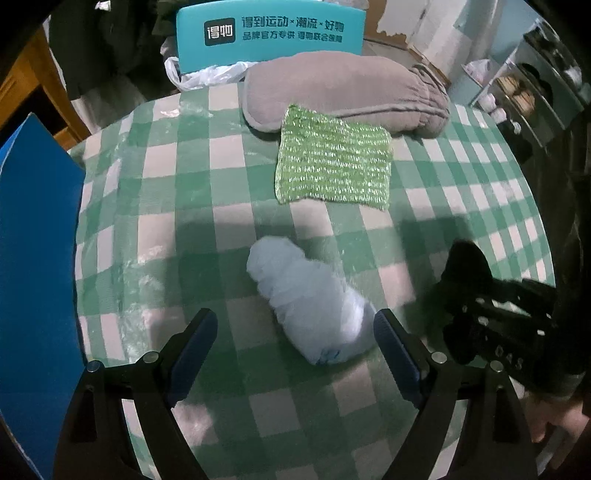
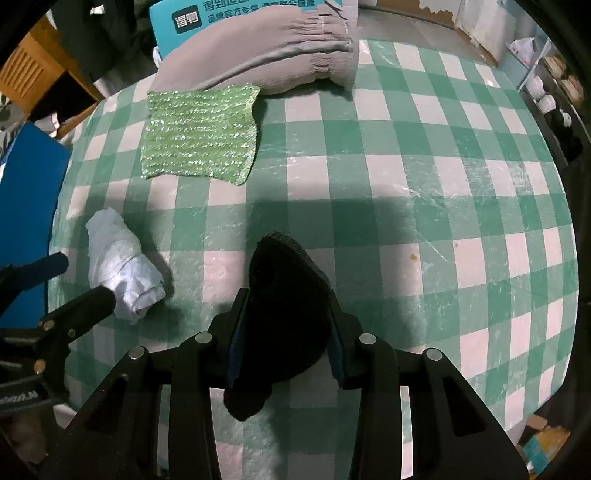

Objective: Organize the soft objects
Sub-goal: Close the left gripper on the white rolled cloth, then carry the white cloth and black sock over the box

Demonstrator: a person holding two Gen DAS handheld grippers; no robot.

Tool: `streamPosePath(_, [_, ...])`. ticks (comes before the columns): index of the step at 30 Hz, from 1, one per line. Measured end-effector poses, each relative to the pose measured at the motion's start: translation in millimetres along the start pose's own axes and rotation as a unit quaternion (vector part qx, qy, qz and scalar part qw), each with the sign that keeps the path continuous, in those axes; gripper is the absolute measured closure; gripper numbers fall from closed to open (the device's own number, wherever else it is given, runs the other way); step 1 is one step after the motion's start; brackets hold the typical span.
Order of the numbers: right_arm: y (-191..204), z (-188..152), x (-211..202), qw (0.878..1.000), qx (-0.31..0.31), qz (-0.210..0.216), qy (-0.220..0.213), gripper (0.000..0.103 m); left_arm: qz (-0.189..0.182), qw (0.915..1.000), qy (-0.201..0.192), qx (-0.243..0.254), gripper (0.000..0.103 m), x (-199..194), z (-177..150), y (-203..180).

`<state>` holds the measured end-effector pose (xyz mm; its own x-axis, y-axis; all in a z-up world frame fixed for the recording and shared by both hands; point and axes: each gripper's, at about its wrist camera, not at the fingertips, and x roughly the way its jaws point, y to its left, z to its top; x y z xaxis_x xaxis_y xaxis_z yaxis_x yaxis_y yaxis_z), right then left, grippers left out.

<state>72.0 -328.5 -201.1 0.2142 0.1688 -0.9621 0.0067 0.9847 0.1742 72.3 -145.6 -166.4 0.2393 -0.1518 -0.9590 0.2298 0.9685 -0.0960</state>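
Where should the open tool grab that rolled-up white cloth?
Probably from above, across its middle. The rolled-up white cloth lies flat on the checked tablecloth like a fat sausage, narrower across than along, so the left tool, already open and straddling its near end, fits best squeezing its two long sides.

a round table fills most of the room from where i stand, covered by a green and white checked cloth under a clear, scuffed plastic sheet. a teal box with white chinese print stands at its far edge, with a crumpled clear plastic bag beside it. a blue board leans at the left. behind it is orange-brown wooden furniture. on the right a metal shelf rack holds small pale things, too blurred to name. the far wall shows peeling, patchy paint. the light is dim, with dark shadows across the cloth.
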Motion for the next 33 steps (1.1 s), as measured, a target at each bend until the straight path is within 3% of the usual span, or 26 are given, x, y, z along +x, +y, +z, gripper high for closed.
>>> streamPosePath(6, [-22.2,5.4,-9.0,1.000,-0.001,0.002,-0.002,0.067,0.011,0.9999,0.012,0.000,0.015,19.9,7.9,-4.5])
streamPosePath(13, [-7.1,4.7,-4.0,1.000,-0.009,0.005,-0.004,0.067,0.014,0.9998,0.010,0.003,0.016,30.9,7.2,-5.0])
streamPosePath(16, [-5.3,5.7,-2.2,1.000,-0.011,0.005,-0.002,0.067,0.015,0.9997,0.007,0.016,0.025,30.2,7.0,-6.8])
streamPosePath(18, [-1.9,8.1,-0.2,1.000,-0.012,0.006,-0.002,0.067,0.018,0.9995,0.004,0.027,0.040,29.0,5.1,-8.1])
streamPosePath(20, [0.4,9.3,-0.3,1.000,-0.014,0.006,-0.003,0.067,0.024,0.9990,0.002,0.037,0.048,27.7,3.6,-9.7])
streamPosePath(33, [13.0,13.3,-18.0,0.999,-0.034,0.004,-0.020,0.067,0.038,0.9974,-0.031,0.052,0.053,-0.6,-3.2,-8.0])
